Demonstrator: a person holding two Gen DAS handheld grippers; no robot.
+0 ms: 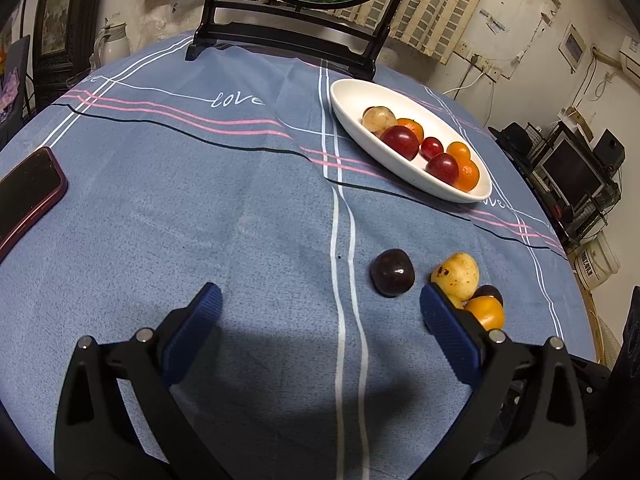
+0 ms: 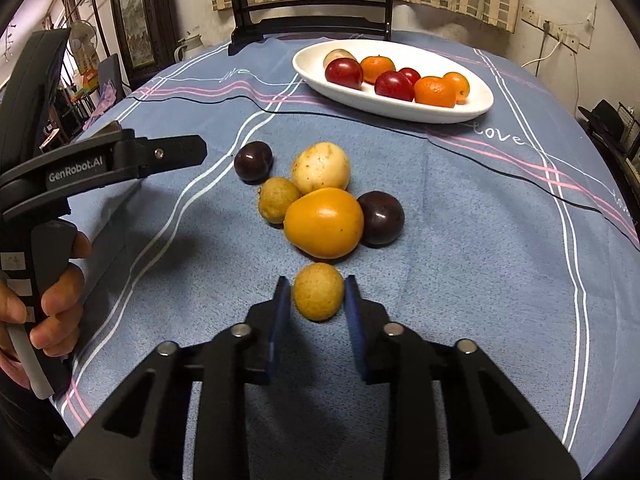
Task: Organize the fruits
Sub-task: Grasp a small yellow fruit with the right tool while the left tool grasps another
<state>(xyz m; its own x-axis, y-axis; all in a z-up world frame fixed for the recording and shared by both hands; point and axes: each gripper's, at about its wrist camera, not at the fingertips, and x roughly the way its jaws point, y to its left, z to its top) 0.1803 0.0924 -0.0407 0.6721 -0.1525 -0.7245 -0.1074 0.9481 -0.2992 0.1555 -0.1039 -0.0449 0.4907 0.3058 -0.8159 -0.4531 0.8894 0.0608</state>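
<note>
Right tool [image 2: 318, 300] pinches yellow fruit [image 2: 318, 297] beside pile.

Loose on the tablecloth [image 2: 460, 280]: two dark plums [image 2: 253, 161]; one orange fruit [image 2: 324, 223]; three yellow-brown fruits [image 2: 320, 168]. In the white dish [image 2: 476, 110]: three red plums [image 2: 343, 73]; three oranges [image 2: 435, 91]; one pale fruit [image 2: 338, 56]. One phone [image 1: 24, 196].

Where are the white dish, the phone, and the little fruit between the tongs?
white dish [image 2: 476, 110], right wrist view, bare front rim.
phone [image 1: 28, 196], left wrist view, dark screen.
small yellow fruit [image 2: 318, 297], right wrist view, middle of its skin.
</note>
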